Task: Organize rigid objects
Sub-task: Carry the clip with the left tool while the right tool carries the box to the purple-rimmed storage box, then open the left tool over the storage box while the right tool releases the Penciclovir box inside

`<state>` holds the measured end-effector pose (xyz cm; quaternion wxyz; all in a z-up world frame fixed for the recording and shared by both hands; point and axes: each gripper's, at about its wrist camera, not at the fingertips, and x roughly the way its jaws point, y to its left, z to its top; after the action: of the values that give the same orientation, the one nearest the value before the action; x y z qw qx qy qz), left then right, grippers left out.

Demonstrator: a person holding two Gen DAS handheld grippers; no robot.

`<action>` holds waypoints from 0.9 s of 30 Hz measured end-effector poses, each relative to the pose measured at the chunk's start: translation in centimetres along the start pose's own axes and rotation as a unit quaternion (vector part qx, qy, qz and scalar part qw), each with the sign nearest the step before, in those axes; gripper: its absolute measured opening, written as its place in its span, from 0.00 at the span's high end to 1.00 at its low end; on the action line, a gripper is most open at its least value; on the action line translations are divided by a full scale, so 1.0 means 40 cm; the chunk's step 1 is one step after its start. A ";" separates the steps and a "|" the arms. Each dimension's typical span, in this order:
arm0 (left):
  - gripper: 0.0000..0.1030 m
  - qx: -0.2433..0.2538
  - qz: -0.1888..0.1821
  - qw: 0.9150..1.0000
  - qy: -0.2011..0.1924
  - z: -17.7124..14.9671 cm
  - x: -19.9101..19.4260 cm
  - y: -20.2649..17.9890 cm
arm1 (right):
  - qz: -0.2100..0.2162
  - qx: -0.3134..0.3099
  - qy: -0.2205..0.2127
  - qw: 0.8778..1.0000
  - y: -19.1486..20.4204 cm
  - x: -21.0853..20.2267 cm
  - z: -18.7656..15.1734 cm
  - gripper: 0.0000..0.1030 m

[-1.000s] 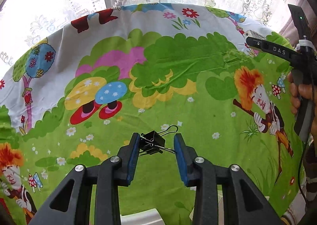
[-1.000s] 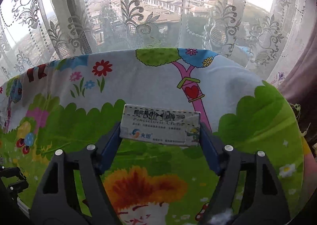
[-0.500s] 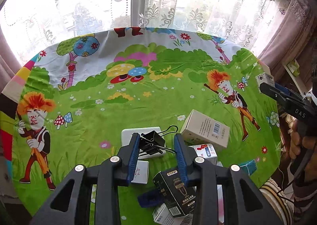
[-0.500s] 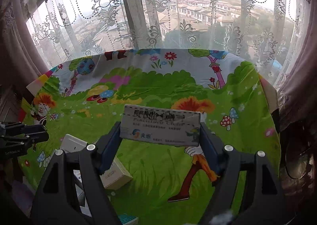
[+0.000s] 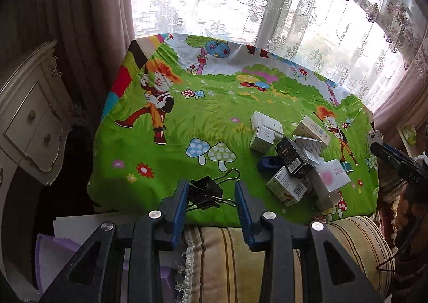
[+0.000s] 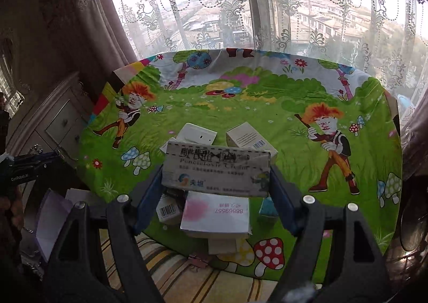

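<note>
The left gripper hangs above the near edge of the table, which is covered with a bright green cartoon cloth. Its blue-padded fingers are drawn in as far as they go, and a black binder clip sits between them, its body against the left pad and its wire handles reaching toward the right one.

The right gripper is held over the near middle of the table, its fingers closed on the two ends of a white medicine carton that spans the gap crosswise, printed face toward the camera.

On the table's near right part lies a loose heap of small boxes. A black box leans on top of the heap, with a white barcode box just near of it and a white box with a pink blotch to its right. A flat white device lies at the far edge of the heap, beside a tall cream box. A blue sharpener-like piece lies at the heap's left side.

The left and far parts of the cloth carry only its printed mushrooms and figures. A striped cushion lies near of the table, a pale cabinet stands to the left, and lace curtains hang at the far window.
</note>
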<state>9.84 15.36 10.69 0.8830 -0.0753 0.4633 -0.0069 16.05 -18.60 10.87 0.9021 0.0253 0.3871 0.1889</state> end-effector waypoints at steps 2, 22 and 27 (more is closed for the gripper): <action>0.65 -0.021 0.009 1.000 -0.005 -0.050 -0.035 0.043 | 0.011 -0.005 0.001 1.000 0.038 -0.017 -0.012 0.24; 0.65 -0.184 0.089 0.979 -0.012 -0.395 -0.160 0.332 | 0.231 -0.198 0.125 0.944 0.688 0.021 -0.278 0.24; 0.65 -0.210 0.105 0.972 0.007 -0.453 -0.139 0.388 | 0.241 -0.268 0.167 0.918 0.805 0.067 -0.367 0.24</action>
<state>-9.09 28.87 2.92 0.8398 -0.2102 0.4660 0.1828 -3.01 10.77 4.93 0.7246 -0.1571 0.4494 0.4984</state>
